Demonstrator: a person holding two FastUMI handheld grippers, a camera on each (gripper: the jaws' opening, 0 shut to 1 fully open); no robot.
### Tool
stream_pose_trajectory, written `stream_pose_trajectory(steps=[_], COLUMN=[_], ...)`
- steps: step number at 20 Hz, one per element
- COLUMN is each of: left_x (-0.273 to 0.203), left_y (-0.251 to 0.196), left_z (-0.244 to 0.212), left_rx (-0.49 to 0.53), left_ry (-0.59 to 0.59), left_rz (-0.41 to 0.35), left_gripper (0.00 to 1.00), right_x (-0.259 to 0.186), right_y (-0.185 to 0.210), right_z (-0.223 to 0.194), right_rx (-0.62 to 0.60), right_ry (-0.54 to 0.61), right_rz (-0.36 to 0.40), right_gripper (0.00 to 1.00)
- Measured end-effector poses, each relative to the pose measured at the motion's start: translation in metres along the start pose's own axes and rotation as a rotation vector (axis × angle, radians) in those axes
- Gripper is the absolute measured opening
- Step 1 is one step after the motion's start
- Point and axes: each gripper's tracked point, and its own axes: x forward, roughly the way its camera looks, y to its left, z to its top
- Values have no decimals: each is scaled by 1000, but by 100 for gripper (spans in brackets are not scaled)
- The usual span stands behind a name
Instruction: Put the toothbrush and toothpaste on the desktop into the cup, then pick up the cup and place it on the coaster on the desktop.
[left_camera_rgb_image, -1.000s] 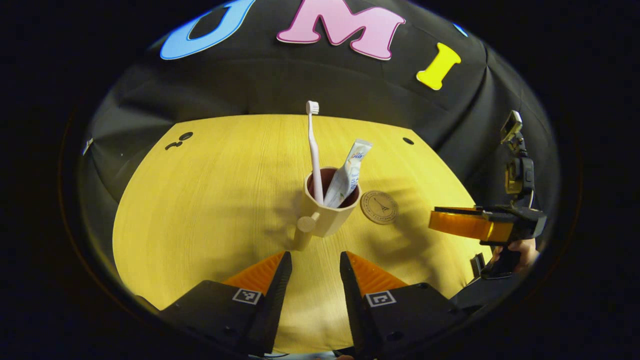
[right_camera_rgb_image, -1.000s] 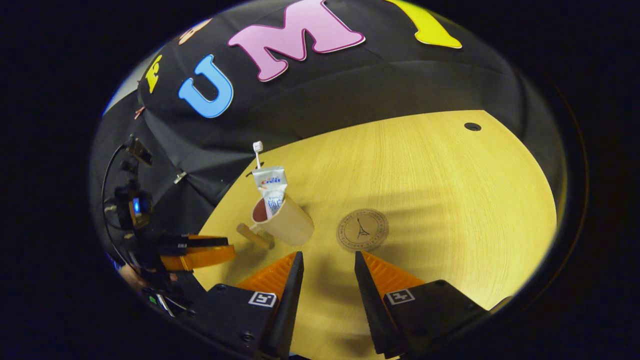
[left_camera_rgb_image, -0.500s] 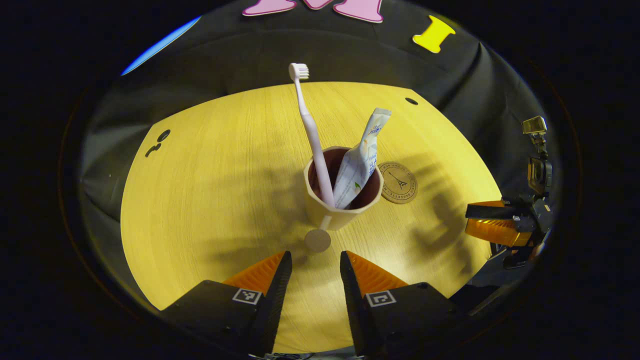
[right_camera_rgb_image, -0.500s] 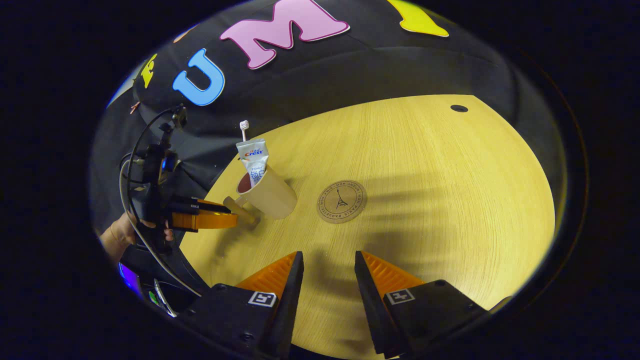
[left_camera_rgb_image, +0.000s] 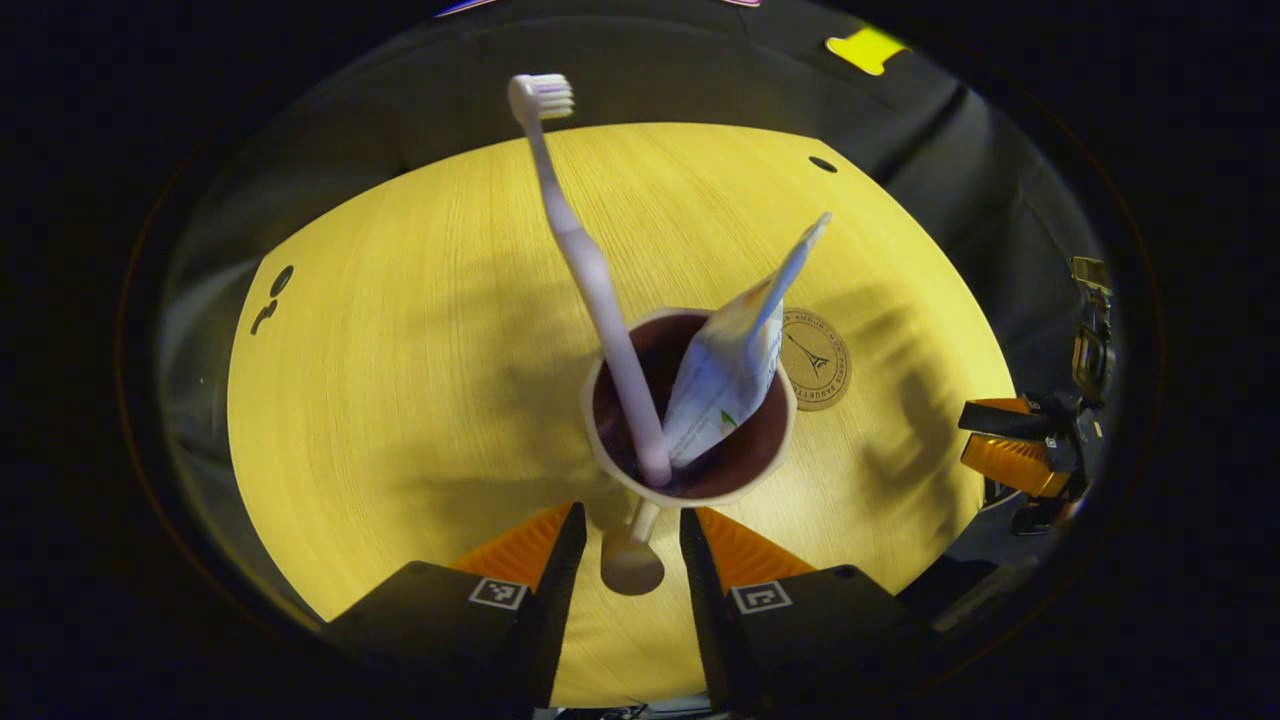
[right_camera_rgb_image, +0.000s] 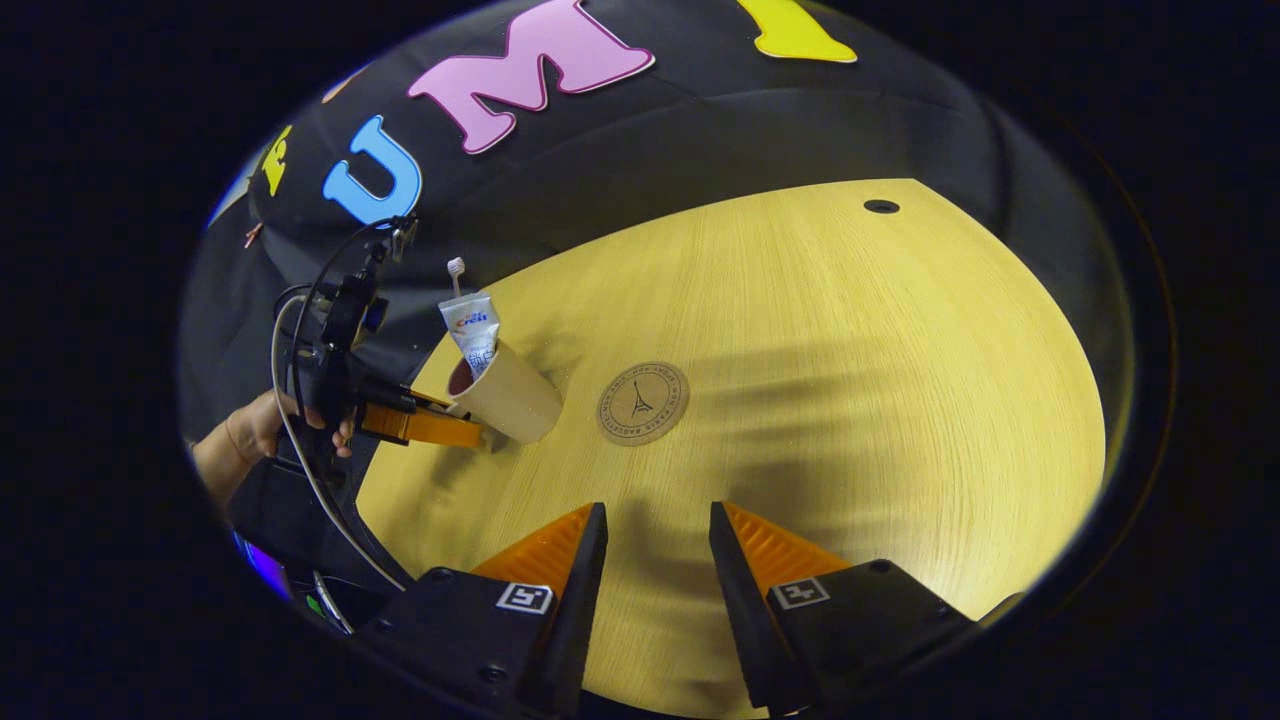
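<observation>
Desk (left_camera_rgb_image: 400, 400): pale wood, with the cup (left_camera_rgb_image: 600, 445) standing upright near its middle and the coaster (left_camera_rgb_image: 822, 362) flat just beside it, apart from it – clearer in the right gripper view, where a strip of bare wood lies between them. The cup looks rigid and light, though top-heavy as loaded: the toothbrush (left_camera_rgb_image: 580, 250) and toothpaste (left_camera_rgb_image: 735, 360) both stand in it and lean well out over the rim, so a tilt could tip them out. The best hold is probably the peg handle (left_camera_rgb_image: 632, 560), stiff and narrow, a smooth round knob at its end that may slip. The left gripper (left_camera_rgb_image: 622, 545) has its fingers parted either side of that handle, not yet pressing. The right gripper (right_camera_rgb_image: 650, 545) hangs over bare desk, jaws apart, holding nothing. Hidden: the cup's base and lower wall in the left gripper view; how the handle joins the wall; the toothpaste's cap end, down in the dark interior.
</observation>
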Motion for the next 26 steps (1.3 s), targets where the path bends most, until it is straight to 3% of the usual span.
stream_pose_trajectory(steps=[1,2,5,8,11,12,13,15,25,26], left_x=[0,1,4,4,4,2,3,3,-9,-10], left_y=[1,-1,-3,-4,-3,-3,-3,-4,-21,-23], left_z=[1,4,3,5,6,6,6,5,9,11], left_rx=[22,41,75,89,94,97,104,122,85,84], left_ry=[8,12,40,28,8,-3,-14,-30,-61,-68], left_rz=[6,8,20,42,64,70,81,95,65,66], left_gripper=[65,58,50,29,26,30,25,25,23,28], right_x=[0,-1,-2,-3,-1,-1,-1,0,-10,-10], right_y=[-2,-4,-5,-1,1,2,2,1,0,-1], right_z=[-2,-4,-11,-16,-16,-15,-15,-13,-11,-9], right_rx=[4,6,20,18,21,23,25,26,36,37], right_ry=[3,7,20,27,32,30,30,29,25,22], right_rz=[-2,-5,-1,7,14,19,20,20,32,32], right_gripper=[64,64,64,64,64,64,64,64,64,80])
